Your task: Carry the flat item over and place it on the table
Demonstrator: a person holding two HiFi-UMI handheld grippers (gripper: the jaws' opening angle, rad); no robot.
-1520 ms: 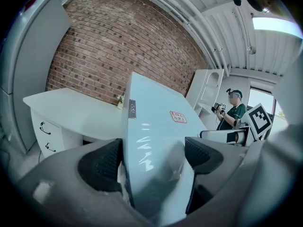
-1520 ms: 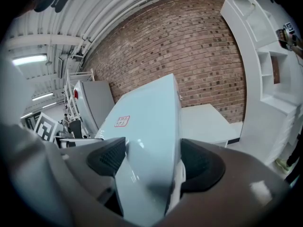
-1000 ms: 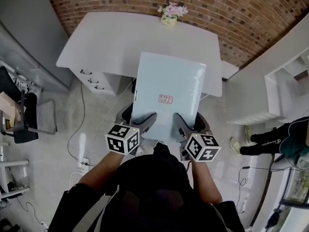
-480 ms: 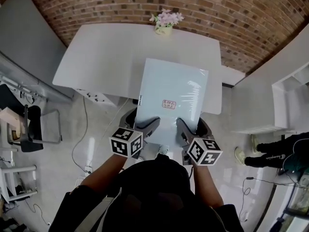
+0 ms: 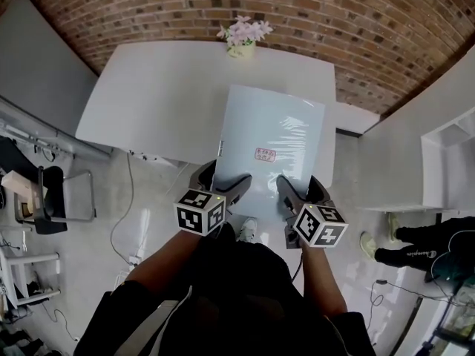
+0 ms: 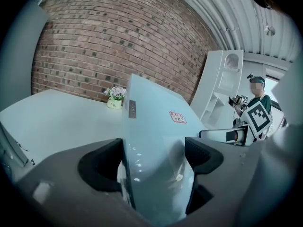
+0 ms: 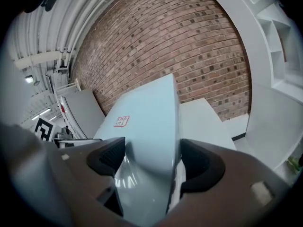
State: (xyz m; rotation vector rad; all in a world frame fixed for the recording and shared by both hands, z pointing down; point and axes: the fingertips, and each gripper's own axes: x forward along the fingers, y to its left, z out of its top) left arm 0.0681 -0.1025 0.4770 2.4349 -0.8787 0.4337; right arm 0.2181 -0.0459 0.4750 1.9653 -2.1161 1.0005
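A flat pale-blue pack [image 5: 272,143] with a small red-print label is held level in the air, its far edge over the near edge of the white table [image 5: 163,87]. My left gripper [image 5: 226,193] is shut on the pack's near left corner and my right gripper [image 5: 293,197] on its near right corner. In the left gripper view the pack [image 6: 151,126] runs between the jaws of the left gripper [image 6: 154,162] toward the table [image 6: 57,115]. The right gripper view shows the pack [image 7: 147,122] clamped in the right gripper [image 7: 151,162], with the table [image 7: 203,119] beyond.
A small pot of pink flowers [image 5: 242,35] stands at the table's far edge against the brick wall [image 5: 356,21]. A drawer unit [image 5: 159,158] sits under the table. White shelving [image 5: 445,169] is at the right, a chair [image 5: 44,199] at the left. A person [image 6: 253,110] stands by the shelving.
I have walked closer to the table with the pack in both grippers. The pack's far end now reaches further over the tabletop. Both grips are unchanged.
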